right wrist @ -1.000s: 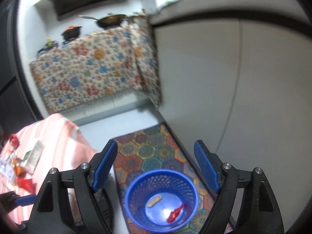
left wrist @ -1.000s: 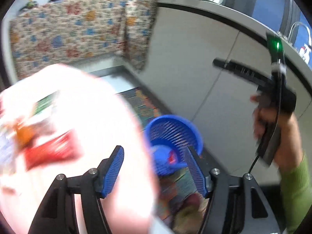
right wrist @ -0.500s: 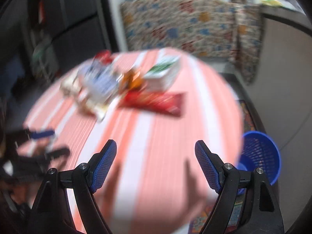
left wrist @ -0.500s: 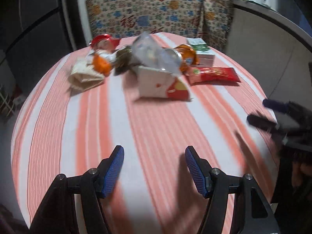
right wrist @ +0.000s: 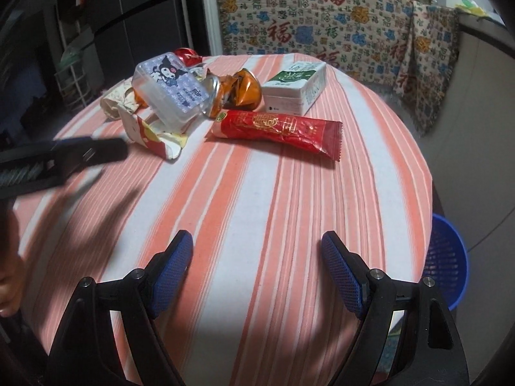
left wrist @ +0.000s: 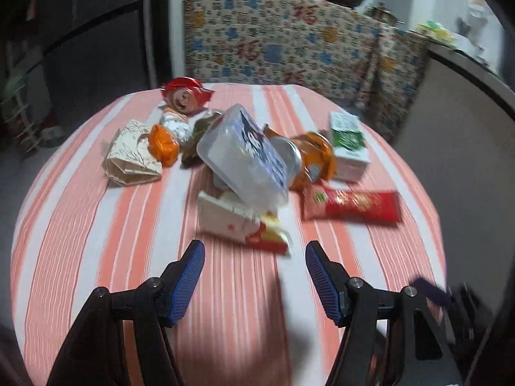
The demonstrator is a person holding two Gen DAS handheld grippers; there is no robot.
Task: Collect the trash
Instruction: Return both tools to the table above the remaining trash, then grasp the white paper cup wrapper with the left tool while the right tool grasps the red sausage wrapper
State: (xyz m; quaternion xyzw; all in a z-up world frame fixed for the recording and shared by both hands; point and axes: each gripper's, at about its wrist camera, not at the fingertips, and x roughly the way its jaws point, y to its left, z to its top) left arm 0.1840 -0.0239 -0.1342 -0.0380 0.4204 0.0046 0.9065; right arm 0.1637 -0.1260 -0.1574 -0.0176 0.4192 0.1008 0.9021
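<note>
Round table (right wrist: pixel 289 199) under striped orange-and-white cloth, filling both views; blue bin (right wrist: pixel 445 263) on the floor below its right edge, well apart from the litter. Trash heaped at the far side: clear plastic box (left wrist: pixel 241 154) tilted on top, propped against a crushed orange can (left wrist: pixel 313 157) and over a torn white-and-red carton (left wrist: pixel 238 222); green-and-white carton (right wrist: pixel 296 87) lying just beside the can; red snack wrapper (right wrist: pixel 276 128) flat on the cloth, nearest and lying free at the heap's front edge; crumpled beige paper (left wrist: pixel 132 154), orange wrapper (left wrist: pixel 164 143) and red foil wrapper (left wrist: pixel 185 91) further left. Left gripper (left wrist: pixel 254 276) spread wide, nothing between the fingers, aimed at the torn carton just ahead. Right gripper (right wrist: pixel 257 270) likewise parted and bare, low over bare cloth, well short of the red wrapper. Likely trouble: plastic box toppling and the can rolling off if the carton beneath were tugged out; flat wrapper slipping under the pads or loose cloth bunching into the pinch; both tools crowding one small heap and clashing. Left view blurred, so contact points hard to judge. Patterned cloth (right wrist: pixel 322 25) draped behind, pots above it, dark cabinet left; none of it obstructing the reach.
</note>
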